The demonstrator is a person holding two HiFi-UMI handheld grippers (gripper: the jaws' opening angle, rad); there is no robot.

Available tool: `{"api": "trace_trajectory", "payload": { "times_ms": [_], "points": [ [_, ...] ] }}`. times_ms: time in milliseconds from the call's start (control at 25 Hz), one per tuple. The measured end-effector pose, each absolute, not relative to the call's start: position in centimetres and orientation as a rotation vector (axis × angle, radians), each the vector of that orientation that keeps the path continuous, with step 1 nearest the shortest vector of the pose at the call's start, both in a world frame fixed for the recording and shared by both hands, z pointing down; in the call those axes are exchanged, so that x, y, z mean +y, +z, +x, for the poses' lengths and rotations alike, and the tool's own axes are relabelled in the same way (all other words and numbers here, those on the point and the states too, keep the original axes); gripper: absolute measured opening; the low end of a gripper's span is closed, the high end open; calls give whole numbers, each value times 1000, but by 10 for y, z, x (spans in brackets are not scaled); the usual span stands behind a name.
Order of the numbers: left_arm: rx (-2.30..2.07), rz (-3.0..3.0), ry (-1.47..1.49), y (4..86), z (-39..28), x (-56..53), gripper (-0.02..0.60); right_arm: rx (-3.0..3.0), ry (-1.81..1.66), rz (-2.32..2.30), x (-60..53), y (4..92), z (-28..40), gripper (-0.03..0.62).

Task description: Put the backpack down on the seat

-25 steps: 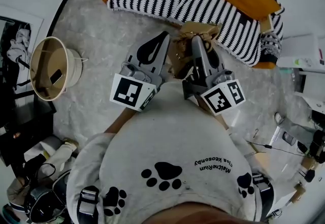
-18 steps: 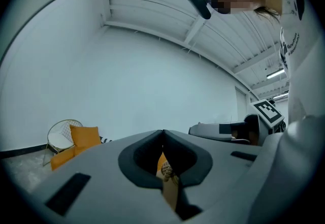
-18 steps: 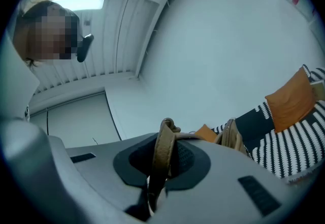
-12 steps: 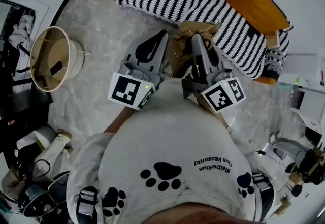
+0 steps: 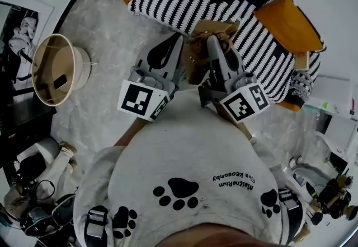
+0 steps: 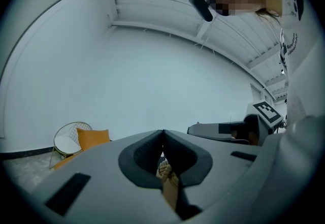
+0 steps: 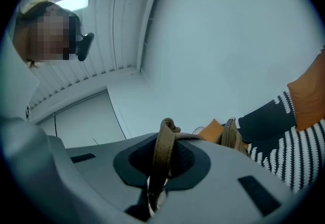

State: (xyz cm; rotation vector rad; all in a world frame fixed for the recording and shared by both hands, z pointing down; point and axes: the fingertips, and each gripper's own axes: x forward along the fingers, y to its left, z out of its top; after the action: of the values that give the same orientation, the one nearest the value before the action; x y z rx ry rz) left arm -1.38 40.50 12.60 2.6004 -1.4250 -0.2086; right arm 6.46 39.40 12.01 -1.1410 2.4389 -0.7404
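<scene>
A round basket (image 5: 49,58) stands beside a framed picture (image 5: 19,33).

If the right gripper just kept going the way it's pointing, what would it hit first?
Apart from the backpack it carries, the right gripper would probably meet the striped sofa seat, though depth is hard to judge.

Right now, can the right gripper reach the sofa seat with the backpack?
Probably yes. The right gripper, shut on a strap, holds the backpack at the seat's near edge. The striped stretch ahead, between the orange cushions, looks bare.
</scene>
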Motion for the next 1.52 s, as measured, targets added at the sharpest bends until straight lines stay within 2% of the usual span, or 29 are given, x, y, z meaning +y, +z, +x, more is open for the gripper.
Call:
{"api": "trace_trajectory", "payload": {
  "times_ms": [480, 800, 1520],
  "points": [
    [-1498, 2567, -163, 132, 33, 290, 18, 2481, -774, -1046, 272, 122, 112, 52],
    [-1565, 2544, -105, 131, 45, 259, 20, 2483, -810, -991, 231, 131, 131, 52],
    [-1480, 2521, -93, 148, 13, 174, 18, 2464, -890, -995, 148, 145, 95, 52]
  ]
}}
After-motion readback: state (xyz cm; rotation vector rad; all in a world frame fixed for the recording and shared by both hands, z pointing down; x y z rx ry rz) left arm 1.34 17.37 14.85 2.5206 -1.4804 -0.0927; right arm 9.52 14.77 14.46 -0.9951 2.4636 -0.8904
